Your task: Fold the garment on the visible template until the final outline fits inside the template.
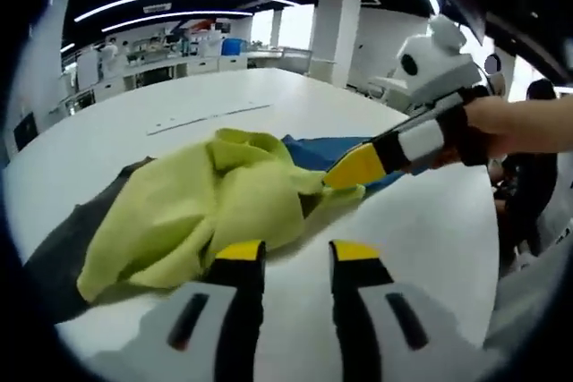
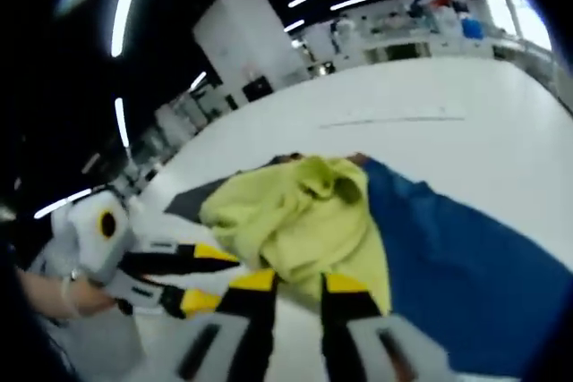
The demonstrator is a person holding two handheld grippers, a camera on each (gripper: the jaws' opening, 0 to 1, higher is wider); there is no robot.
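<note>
Garment point(image 1: 206, 212) bunched; right gripper view shows broad blue template point(image 2: 448, 257).

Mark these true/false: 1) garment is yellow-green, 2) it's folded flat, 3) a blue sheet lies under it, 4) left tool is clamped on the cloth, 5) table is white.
1. The crumpled yellow-green fabric garment is yellow-green: true.
2. It is folded flat: false, it lies bunched and wrinkled.
3. A blue flat sheet lies under it: true, with a dark grey mat at its other side.
4. The left tool is clamped on the cloth: false, its jaws stand apart, short of it; the right tool is at the cloth's edge.
5. The white table is white: true.
</note>
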